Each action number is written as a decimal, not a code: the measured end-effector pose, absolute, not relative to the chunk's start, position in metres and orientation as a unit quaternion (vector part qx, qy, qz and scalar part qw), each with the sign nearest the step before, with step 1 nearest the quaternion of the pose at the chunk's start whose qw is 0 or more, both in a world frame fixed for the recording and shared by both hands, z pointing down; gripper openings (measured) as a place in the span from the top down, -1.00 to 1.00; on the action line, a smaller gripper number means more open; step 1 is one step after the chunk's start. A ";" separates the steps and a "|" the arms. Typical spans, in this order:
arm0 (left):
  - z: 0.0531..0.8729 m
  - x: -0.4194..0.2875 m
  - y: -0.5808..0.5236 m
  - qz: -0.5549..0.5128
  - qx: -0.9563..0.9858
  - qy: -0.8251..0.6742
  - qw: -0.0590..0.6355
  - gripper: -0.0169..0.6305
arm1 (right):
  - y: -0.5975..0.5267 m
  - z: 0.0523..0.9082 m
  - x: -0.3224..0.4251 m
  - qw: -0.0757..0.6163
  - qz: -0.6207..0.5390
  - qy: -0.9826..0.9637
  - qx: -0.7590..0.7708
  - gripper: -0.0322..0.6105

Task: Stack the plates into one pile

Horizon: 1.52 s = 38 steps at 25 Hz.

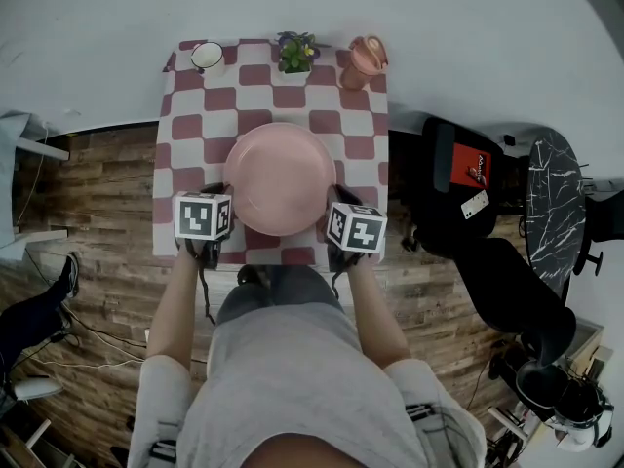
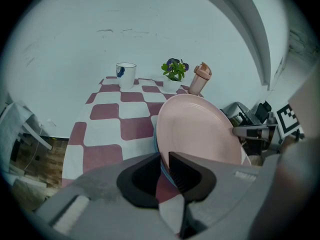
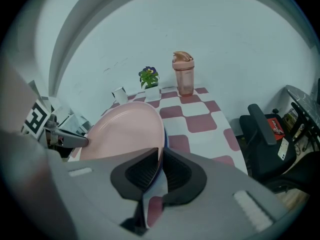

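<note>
Grey left gripper (image 2: 164, 156) and right gripper (image 3: 161, 154) each clamp an opposite rim of the pink-topped plate pile (image 1: 280, 176) at mid checkered surface (image 1: 190, 154), mug (image 1: 207, 55), plant (image 1: 296, 52), bottle (image 1: 366, 59) at far edge.

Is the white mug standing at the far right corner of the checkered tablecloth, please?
No, in the head view the white mug stands at the far left corner of the checkered tablecloth, while the pink bottle occupies the right.

White wall (image 1: 468, 27), wood-plank floor (image 1: 97, 203), checkered table (image 1: 195, 164), black chair (image 1: 458, 188) at right
</note>
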<state>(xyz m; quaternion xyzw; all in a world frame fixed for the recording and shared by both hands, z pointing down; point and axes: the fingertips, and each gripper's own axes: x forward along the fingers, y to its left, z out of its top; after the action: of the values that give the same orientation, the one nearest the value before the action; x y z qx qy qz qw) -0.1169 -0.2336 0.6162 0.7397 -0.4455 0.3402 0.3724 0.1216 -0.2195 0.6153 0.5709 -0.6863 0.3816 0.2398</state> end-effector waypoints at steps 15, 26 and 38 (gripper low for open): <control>0.629 -0.115 -0.230 0.346 0.752 -0.434 0.356 0.70 | -0.224 0.624 0.123 0.274 0.356 -0.688 0.569 0.76; 0.565 -0.120 -0.254 0.268 0.792 -0.486 0.255 0.92 | -0.235 0.583 0.111 0.216 0.311 -0.712 0.591 0.89; 0.441 -0.115 -0.254 0.139 0.843 -0.509 0.105 0.93 | -0.229 0.469 0.085 0.100 0.207 -0.767 0.600 0.90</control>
<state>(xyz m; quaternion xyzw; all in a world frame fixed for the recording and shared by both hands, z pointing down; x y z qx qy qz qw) -0.1147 -0.2538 0.4413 0.8428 -0.5092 0.1387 0.1054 0.0850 -0.2292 0.4688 0.5997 -0.7666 0.2066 0.0998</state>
